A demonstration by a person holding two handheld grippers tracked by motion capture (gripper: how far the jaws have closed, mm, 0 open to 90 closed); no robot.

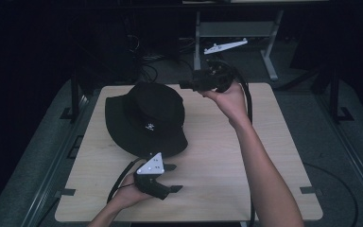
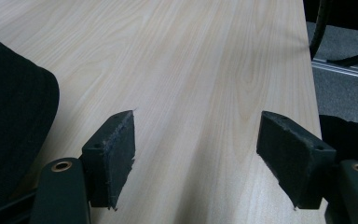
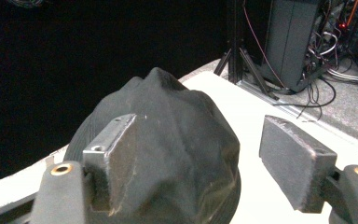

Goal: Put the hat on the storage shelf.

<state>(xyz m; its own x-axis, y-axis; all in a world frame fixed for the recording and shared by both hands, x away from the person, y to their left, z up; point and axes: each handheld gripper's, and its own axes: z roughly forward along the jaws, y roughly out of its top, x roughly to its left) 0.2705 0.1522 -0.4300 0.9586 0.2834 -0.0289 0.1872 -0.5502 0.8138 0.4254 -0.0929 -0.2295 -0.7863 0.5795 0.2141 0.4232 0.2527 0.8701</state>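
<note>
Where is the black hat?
In the high view the black hat lies on the table's left half, just beyond the left tongs.

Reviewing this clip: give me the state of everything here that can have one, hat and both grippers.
black bucket hat: lying crown up on the wooden table, crown creased, not gripped.
left gripper: jaws open, nothing between them, low over the table beside the hat's brim.
right gripper: jaws open, held above the table's far edge, pointing at the hat, apart from it.
</note>
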